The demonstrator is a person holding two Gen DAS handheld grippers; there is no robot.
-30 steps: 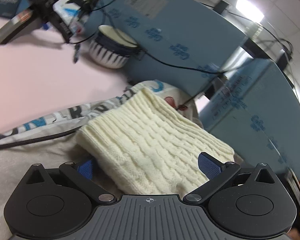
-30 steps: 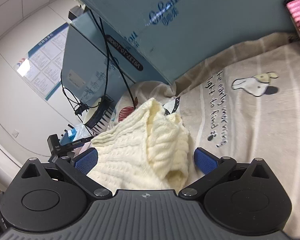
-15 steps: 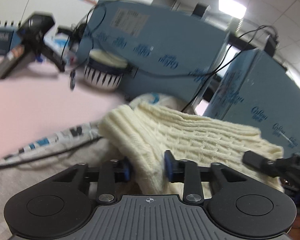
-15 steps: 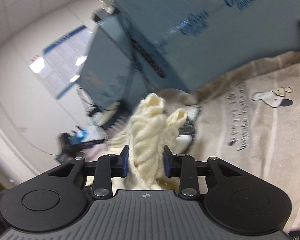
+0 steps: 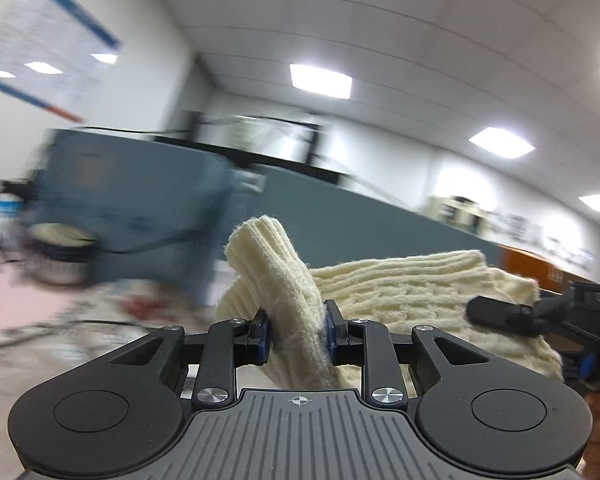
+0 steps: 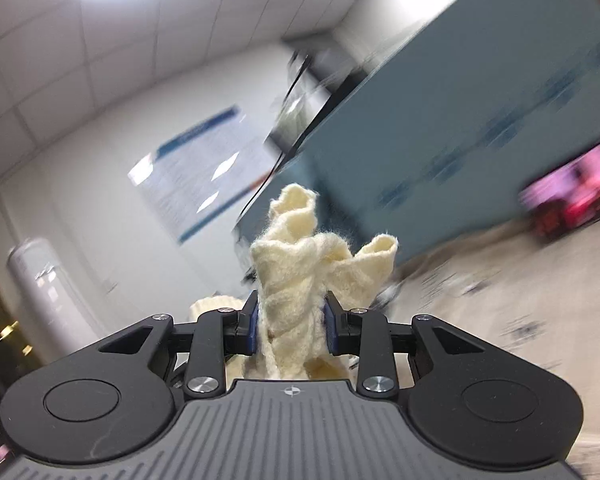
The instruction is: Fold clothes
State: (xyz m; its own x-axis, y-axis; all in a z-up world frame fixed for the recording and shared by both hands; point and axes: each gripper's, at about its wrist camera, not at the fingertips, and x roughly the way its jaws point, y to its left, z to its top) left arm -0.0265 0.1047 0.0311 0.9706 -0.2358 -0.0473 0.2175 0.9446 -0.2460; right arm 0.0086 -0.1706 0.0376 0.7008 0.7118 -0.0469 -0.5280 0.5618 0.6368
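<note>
A cream cable-knit sweater [image 5: 400, 288] is held up off the bed between both grippers. My left gripper [image 5: 296, 334] is shut on a bunched ribbed edge of it, which sticks up between the blue pads. My right gripper [image 6: 290, 330] is shut on another bunched fold of the sweater [image 6: 300, 264]. The right gripper also shows at the right edge of the left wrist view [image 5: 540, 316], gripping the far end of the sweater. Both views are tilted up and blurred.
Blue cardboard boxes [image 5: 140, 200] stand behind, with a striped bowl [image 5: 60, 248] and cables beside them. The beige printed bedsheet [image 6: 520, 300] lies below. A lit phone screen [image 6: 572, 196] glows at the right.
Both grippers went from open around the sweater to shut on it. They then lifted it, and both views swung upward toward the ceiling.
</note>
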